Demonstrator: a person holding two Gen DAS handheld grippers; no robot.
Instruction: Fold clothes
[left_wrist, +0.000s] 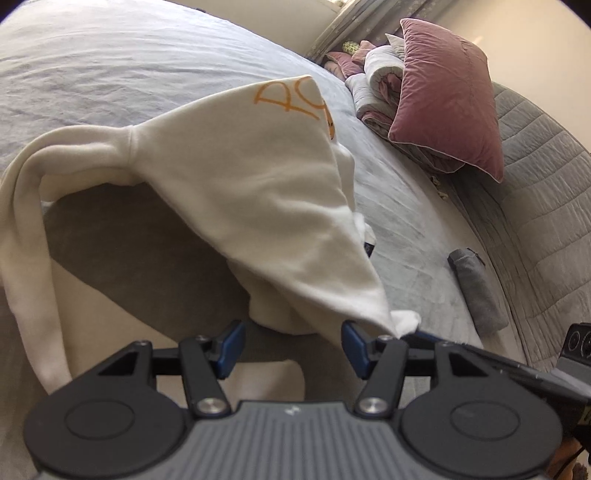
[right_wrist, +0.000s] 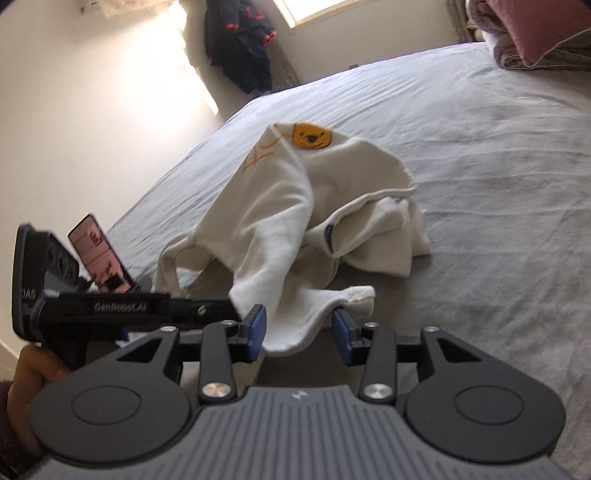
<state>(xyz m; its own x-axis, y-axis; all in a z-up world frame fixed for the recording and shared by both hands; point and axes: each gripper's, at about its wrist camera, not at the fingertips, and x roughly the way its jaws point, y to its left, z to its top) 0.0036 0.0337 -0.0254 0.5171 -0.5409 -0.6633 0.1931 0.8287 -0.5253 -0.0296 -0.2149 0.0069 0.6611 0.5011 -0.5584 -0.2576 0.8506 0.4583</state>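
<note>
A cream sweatshirt with orange lettering and a yellow bear patch lies crumpled on the grey bed sheet. Part of it is lifted off the bed, with a sleeve hanging in a loop. My left gripper is open, and the fabric's lifted edge hangs just ahead of its blue pads. My right gripper is open with a fold of the sweatshirt drooping between its pads. The left gripper also shows in the right wrist view, beside the fabric.
A pink pillow and rolled bedding lie at the head of the bed. A folded grey item lies near a quilted grey cover. Dark clothes hang by the window. A phone is mounted on the left gripper.
</note>
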